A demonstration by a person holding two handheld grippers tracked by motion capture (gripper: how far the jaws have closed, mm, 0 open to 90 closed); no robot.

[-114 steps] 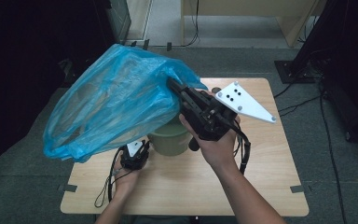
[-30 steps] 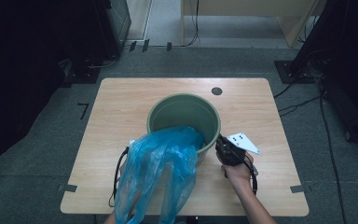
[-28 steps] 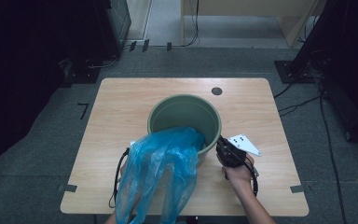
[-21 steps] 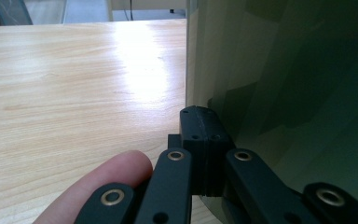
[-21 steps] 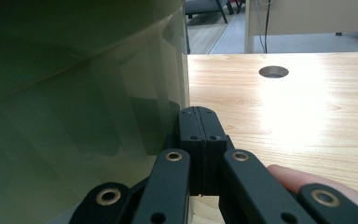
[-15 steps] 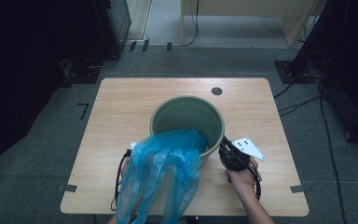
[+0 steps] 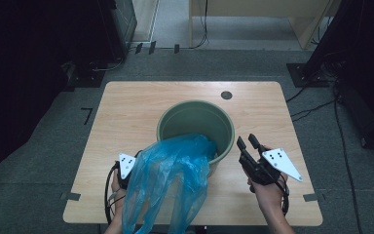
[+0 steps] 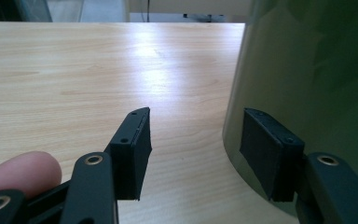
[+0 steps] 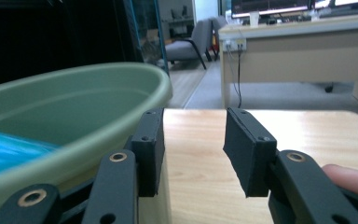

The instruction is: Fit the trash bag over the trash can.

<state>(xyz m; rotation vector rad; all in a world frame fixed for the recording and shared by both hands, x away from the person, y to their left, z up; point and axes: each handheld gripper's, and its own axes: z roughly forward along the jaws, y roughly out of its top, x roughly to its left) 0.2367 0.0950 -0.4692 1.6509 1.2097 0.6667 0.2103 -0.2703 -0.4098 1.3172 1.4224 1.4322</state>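
Note:
A green bucket (image 7: 195, 124) stands in the middle of the wooden table (image 7: 126, 112). A blue plastic bag (image 7: 168, 180) lies over its near rim and hangs down past the table's front edge. My left gripper (image 8: 196, 140) is open beside the bucket wall (image 8: 307, 70), its jaws just opening with nothing between them. Its grey plate (image 7: 126, 165) shows left of the bag. My right gripper (image 7: 246, 140) sits right of the bucket, open, jaws just opening and empty. Its own view has the bucket rim (image 9: 74, 93) and bag (image 9: 9, 149) to the left of the right gripper (image 9: 193, 144).
A round cable hole (image 7: 226, 95) sits at the table's far right. Dark cabinets (image 7: 29, 58) stand to the left and cables (image 7: 316, 105) run over the floor at the right. A wooden desk (image 7: 253, 14) stands beyond the table.
The bag, held high earlier, now rests on the bucket's near rim. Both grippers have let go of it and opened. The right gripper has pulled away to the right.

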